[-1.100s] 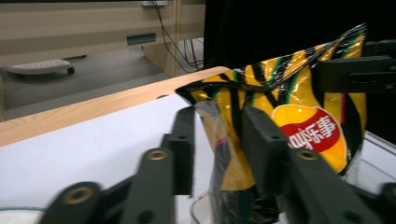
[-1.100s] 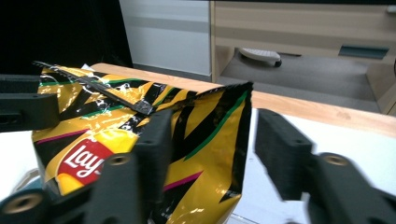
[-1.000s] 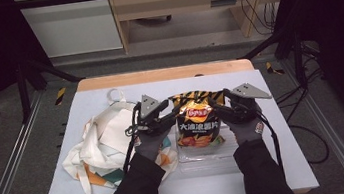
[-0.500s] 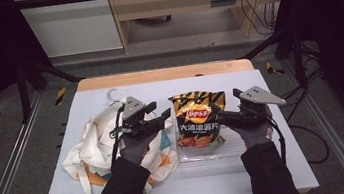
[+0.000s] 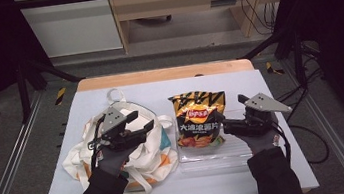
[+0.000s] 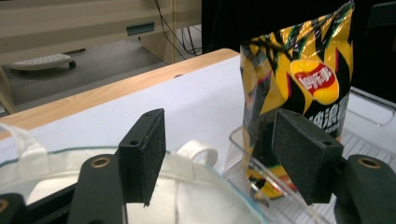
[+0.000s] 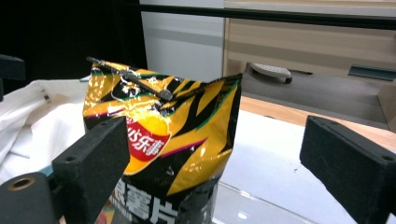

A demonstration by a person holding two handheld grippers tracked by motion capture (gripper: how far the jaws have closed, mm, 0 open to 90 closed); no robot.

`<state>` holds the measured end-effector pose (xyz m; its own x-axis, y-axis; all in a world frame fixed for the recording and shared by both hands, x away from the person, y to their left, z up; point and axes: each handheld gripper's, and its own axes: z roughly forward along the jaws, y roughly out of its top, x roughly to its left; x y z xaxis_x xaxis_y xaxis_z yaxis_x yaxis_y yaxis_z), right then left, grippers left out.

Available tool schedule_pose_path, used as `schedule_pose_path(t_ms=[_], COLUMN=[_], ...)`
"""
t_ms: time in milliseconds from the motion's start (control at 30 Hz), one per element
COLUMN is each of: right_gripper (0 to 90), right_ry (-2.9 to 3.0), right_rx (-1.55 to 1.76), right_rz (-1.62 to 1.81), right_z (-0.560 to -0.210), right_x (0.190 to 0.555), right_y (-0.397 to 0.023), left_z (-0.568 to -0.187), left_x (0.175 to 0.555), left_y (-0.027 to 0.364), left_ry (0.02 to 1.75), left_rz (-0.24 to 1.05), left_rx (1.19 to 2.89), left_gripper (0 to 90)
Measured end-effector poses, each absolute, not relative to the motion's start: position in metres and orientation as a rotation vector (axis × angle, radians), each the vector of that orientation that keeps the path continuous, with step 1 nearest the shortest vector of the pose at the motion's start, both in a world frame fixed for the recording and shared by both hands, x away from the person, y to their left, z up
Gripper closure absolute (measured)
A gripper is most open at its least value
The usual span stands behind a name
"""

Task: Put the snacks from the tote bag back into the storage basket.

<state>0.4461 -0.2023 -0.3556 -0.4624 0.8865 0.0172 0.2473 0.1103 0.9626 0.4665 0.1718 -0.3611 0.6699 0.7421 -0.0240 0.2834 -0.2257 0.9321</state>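
A yellow and black chip bag (image 5: 198, 118) stands upright at the back of a clear plastic tray (image 5: 218, 155) in the middle of the white table. My left gripper (image 5: 144, 121) hovers over a white tote bag (image 5: 82, 156), pointing right at the chip bag. Its jaws have just been opening and stand wide with nothing between them. In the left gripper view the gripper (image 6: 224, 158) frames the chip bag (image 6: 303, 79) and tote bag (image 6: 196, 196). My right gripper (image 5: 233, 114), right of the chip bag, has also just been opening. Its pads (image 7: 93, 163) stand clear of the chip bag (image 7: 163, 135).
The tote bag lies crumpled on the left half of the table, its handle loops toward the back. A wooden strip (image 5: 162, 74) runs along the table's far edge. Black frame legs (image 5: 31, 75) and cables stand on the floor around the table.
Both grippers have let go of the chip bag and drawn apart. The left one moved left over the tote bag, the right one slightly right. Both sets of jaws opened wider.
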Motion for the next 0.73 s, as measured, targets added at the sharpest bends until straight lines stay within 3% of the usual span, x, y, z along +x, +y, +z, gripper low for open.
schedule_pose_path(t_ms=[733], right_gripper=[1.8], right_ry=[1.847], right_rx=[1.103], right_rz=[1.343], right_z=[-0.376], right_x=[0.424], right_y=[-0.225], left_z=[-0.388], left_x=[0.441], left_y=[0.225], left_ry=[0.894], left_rz=[0.574], left_rx=[1.841], left_gripper=[26.5])
